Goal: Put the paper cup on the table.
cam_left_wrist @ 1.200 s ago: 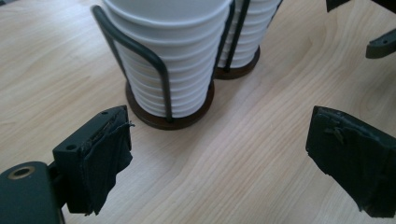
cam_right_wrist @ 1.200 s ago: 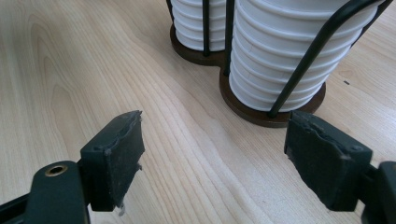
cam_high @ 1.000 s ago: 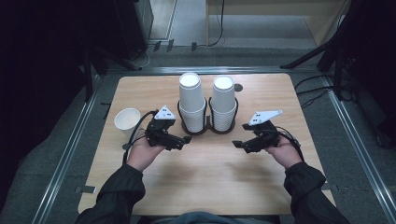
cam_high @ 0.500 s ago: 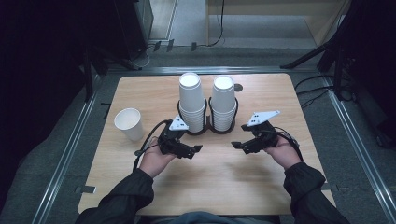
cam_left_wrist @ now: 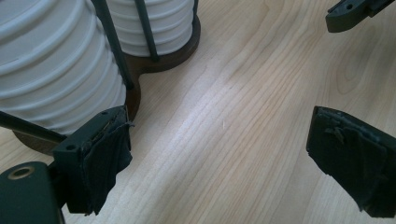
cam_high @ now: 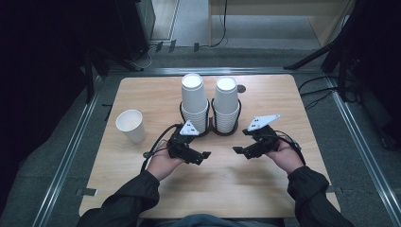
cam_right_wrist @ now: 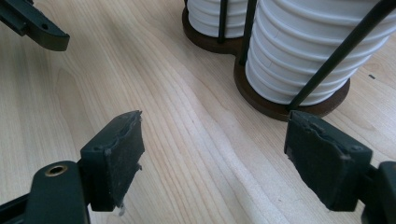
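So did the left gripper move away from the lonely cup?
Yes. The left gripper slid right, away from the single paper cup, and now sits open in front of the cup holder.

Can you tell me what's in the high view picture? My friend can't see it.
Two hands hold open grippers, left gripper and right gripper, facing each other over a wooden table. Behind them stand two stacks of white cups in a holder; a single cup stands left.
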`<state>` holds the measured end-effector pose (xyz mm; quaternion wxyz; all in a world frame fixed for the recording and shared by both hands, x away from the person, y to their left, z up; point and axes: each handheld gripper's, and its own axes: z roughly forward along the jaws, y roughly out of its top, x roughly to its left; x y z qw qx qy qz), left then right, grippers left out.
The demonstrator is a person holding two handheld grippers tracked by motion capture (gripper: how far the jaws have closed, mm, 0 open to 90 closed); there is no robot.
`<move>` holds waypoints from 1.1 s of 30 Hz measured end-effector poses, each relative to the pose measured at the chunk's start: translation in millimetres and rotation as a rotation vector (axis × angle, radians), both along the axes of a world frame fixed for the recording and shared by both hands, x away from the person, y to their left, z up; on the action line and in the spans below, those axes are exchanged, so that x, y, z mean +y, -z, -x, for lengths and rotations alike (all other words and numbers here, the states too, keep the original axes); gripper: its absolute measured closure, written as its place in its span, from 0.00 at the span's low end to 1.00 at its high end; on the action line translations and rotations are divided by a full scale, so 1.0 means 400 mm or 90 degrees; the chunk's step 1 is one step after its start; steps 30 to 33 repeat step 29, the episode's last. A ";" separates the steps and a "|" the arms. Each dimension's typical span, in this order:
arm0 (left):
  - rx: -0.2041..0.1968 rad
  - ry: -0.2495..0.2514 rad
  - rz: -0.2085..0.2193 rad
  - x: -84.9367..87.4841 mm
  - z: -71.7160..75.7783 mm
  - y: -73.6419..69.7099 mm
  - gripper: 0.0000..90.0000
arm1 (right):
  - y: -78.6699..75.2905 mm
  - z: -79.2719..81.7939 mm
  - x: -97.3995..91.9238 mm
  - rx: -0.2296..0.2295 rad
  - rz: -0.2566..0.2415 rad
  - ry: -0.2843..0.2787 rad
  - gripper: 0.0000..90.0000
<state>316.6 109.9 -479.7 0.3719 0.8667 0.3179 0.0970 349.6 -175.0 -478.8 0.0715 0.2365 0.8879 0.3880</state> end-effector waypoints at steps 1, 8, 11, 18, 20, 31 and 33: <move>-0.002 0.000 0.003 -0.001 0.000 0.000 0.08 | 0.000 0.001 -0.002 -0.002 0.001 -0.001 0.22; -0.001 0.006 -0.003 -0.003 -0.001 0.001 0.08 | -0.001 0.002 -0.006 -0.001 0.001 0.004 0.22; 0.001 0.007 -0.011 -0.002 -0.002 0.005 0.08 | -0.001 0.000 -0.005 0.000 0.000 0.004 0.22; 0.003 0.008 -0.007 0.002 -0.001 0.003 0.08 | 0.000 0.000 -0.004 -0.001 0.002 0.002 0.22; 0.004 0.008 -0.006 0.003 -0.002 0.003 0.08 | 0.000 0.000 -0.004 0.000 0.000 0.001 0.22; 0.013 0.005 -0.011 0.014 -0.013 0.013 0.08 | 0.000 -0.006 -0.002 -0.002 0.000 0.000 0.22; 0.013 0.005 -0.011 0.014 -0.013 0.013 0.08 | 0.000 -0.006 -0.002 -0.002 0.000 0.000 0.22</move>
